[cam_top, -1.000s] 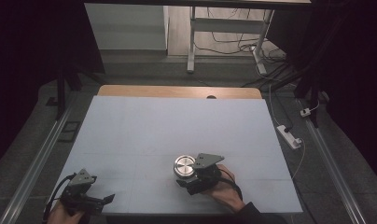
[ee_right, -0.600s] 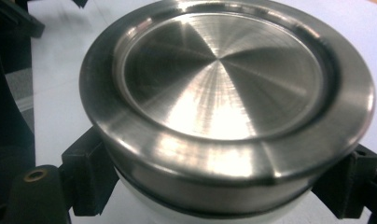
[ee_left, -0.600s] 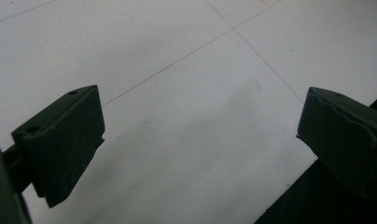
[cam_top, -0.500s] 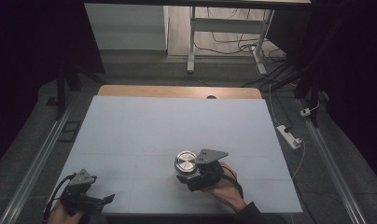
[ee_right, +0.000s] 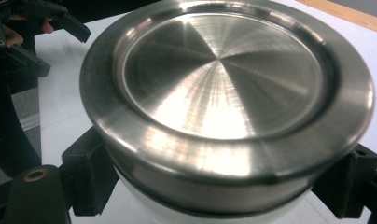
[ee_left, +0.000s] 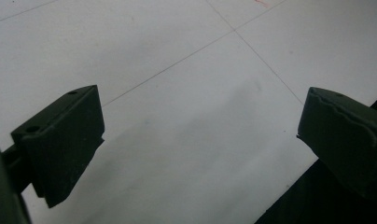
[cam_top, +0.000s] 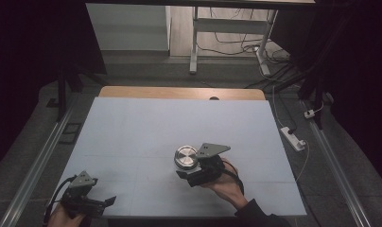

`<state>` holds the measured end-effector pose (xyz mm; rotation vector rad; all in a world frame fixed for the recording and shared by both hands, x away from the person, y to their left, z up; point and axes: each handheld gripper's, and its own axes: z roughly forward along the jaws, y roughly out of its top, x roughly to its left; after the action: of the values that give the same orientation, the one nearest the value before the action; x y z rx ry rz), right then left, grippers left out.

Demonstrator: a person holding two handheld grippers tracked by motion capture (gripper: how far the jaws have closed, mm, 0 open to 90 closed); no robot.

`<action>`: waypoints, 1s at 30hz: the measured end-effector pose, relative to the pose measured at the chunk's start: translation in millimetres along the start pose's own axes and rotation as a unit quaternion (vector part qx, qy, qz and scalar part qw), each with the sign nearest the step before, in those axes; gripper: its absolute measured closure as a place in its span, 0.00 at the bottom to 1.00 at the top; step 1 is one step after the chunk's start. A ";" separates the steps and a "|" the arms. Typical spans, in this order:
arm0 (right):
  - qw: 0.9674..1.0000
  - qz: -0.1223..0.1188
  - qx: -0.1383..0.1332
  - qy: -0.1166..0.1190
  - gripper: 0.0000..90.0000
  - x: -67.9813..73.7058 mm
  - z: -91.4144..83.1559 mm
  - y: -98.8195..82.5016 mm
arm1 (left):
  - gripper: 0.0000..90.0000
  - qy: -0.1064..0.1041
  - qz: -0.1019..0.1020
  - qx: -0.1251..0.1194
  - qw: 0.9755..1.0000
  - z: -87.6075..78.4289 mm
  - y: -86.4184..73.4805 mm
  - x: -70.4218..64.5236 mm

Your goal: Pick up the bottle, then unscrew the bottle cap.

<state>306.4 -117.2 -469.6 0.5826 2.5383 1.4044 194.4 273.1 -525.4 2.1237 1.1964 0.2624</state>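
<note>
A round container (cam_top: pixel 186 156) with a brushed steel lid (ee_right: pixel 224 84) and a white body sits in the near middle of the pale table (cam_top: pixel 179 123). My right gripper (cam_top: pixel 186 166) is shut on it, one black jaw on each side just under the lid's rim; in the right gripper view the gripper (ee_right: pixel 219 189) clamps the white body. My left gripper (cam_top: pixel 104 202) rests at the table's near left corner. In the left gripper view its jaws (ee_left: pixel 196 126) stand wide open with only bare table (ee_left: pixel 177 70) between them.
The table's wooden far edge (cam_top: pixel 179 92) has a small dark hole. A white power strip (cam_top: pixel 293 138) and cables lie on the floor at the right. Metal rails run along both sides. My left gripper (ee_right: pixel 37 28) shows far off in the right gripper view.
My right gripper has risen a little with the steel-lidded container in its grip. The left gripper has stayed where it was.
</note>
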 end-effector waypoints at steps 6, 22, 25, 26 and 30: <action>1.000 -0.006 -0.002 -0.001 0.17 2.3 4.1 7.4 | 0.01 -0.001 -0.002 -0.001 1.000 -0.3 0.0 0.6; 1.000 -0.012 0.005 -0.002 0.17 2.6 4.9 8.6 | 0.00 -0.031 -0.020 -0.047 0.998 -6.1 2.5 4.3; 1.000 -0.015 0.006 -0.001 0.17 3.0 5.1 8.5 | 0.00 -0.044 -0.013 -0.059 0.997 -7.2 6.9 2.6; 1.000 -0.013 0.005 -0.001 0.17 3.4 5.1 8.6 | 0.00 -0.050 -0.010 -0.064 0.997 -7.3 8.8 1.8; 1.000 -0.016 0.004 -0.002 0.17 3.6 3.8 8.9 | 0.00 -0.073 0.011 -0.078 0.994 -6.3 17.7 -3.1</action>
<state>306.7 -108.6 -464.0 0.5426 2.5407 1.3819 201.8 267.3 -508.8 1.9851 1.0351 0.1997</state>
